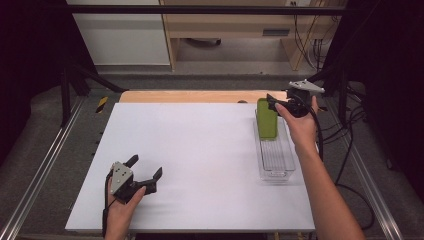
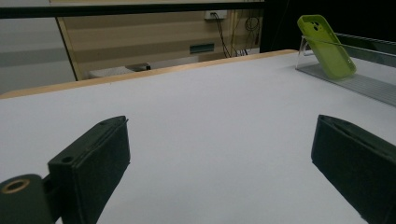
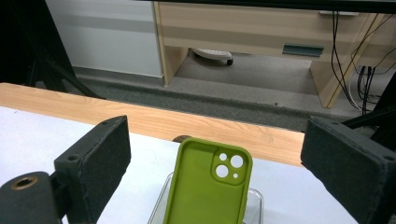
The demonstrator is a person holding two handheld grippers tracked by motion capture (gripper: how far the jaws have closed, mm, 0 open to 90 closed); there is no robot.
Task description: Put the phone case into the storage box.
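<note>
A lime-green phone case (image 1: 267,118) leans tilted against the far end of a clear plastic tray (image 1: 276,165) at the table's right side. Its inner side and camera holes face the right gripper view (image 3: 205,186). My right gripper (image 1: 276,103) hovers open just above the case's top edge, jaws spread wide and touching nothing. My left gripper (image 1: 145,171) rests open near the front left of the white table, far from the case. In the left gripper view the phone case (image 2: 327,46) and clear tray (image 2: 359,83) appear at the upper right, beyond the spread jaws.
A white sheet (image 1: 200,150) covers the table, with a wooden edge (image 1: 200,96) along the far side. Metal frame rails (image 1: 45,160) run down both sides. Cables (image 1: 350,150) hang at the right. A wooden cabinet (image 1: 225,30) stands on the floor beyond.
</note>
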